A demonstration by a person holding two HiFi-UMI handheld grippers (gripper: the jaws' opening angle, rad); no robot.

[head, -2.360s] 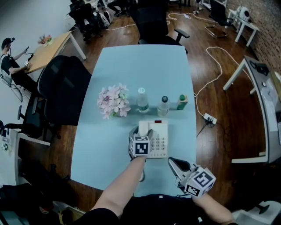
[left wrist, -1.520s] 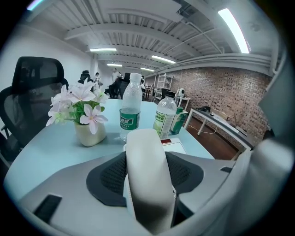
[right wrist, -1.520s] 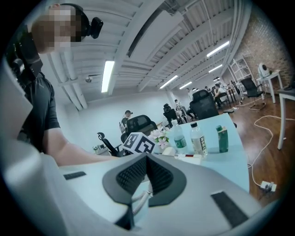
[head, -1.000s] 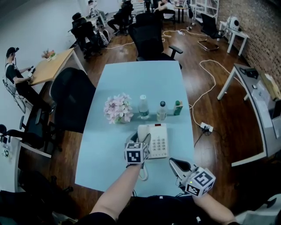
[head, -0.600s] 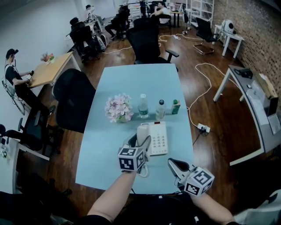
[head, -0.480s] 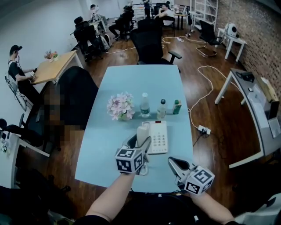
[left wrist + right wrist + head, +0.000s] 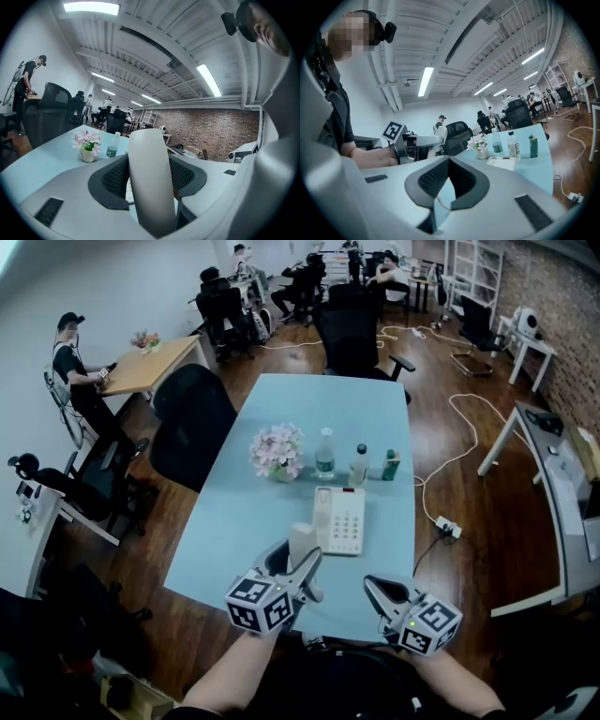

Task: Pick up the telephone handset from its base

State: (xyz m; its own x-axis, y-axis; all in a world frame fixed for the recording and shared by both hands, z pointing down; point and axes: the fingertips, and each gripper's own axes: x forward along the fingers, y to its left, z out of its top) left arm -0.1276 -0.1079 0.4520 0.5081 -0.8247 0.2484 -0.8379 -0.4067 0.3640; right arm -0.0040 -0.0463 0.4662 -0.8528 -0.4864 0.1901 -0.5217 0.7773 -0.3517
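**Handset clear of its base, held in the left gripper**

The left gripper holds the white telephone handset across its middle. Its jaws stand wide because the handset's body fills the gap, with a dark pad pressed to each side. The left gripper view shows the handset upright between those pads, a hold near its balance point that should keep either end from swinging down.

The handset sits at the near edge of the light-blue surface, apart from the telephone base. The base lies flat with its keypad showing and its cradle side bare, so the lift looks as good as done.

The right gripper hangs off to the right near the surface's edge, jaws together on nothing. It appears to be kept out of the way, since one gripper is enough for this pick.

Behind the base stand a pot of pink flowers, two clear bottles and a small green bottle, all well away from the handset. The cord cannot be made out clearly; if it is short, it could tug at the base.
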